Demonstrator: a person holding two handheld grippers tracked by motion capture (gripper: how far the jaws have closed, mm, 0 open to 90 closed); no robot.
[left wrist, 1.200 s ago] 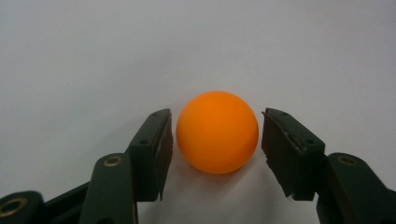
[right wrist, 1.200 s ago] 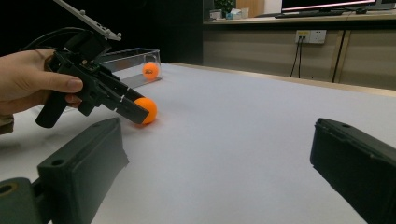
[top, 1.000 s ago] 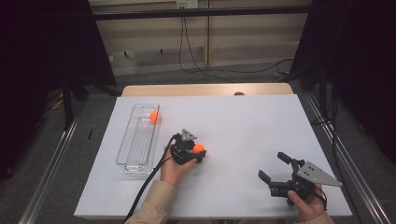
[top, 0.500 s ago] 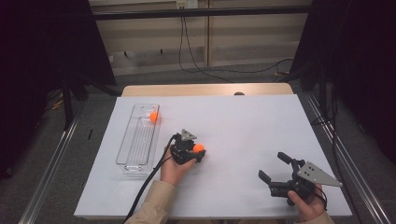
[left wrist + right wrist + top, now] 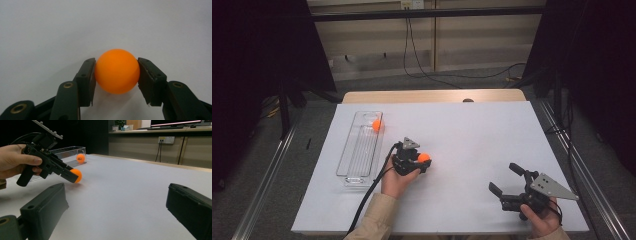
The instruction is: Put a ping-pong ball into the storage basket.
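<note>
At frame centre the left gripper clamps an orange ball, likely bound for the tray at left; right gripper gapes empty.

Orange ball in left gripper: smooth, matt plastic look, soft sheen. Gripper jaws: black matt plastic, brass-coloured screw heads. Table cover: white, matt, smooth, paper-like. Tray near left edge: clear glossy plastic, ribbed floor. Right gripper: black matt plastic jaws, flat grey metal-looking plate on top. Sleeve: beige cloth.
</note>
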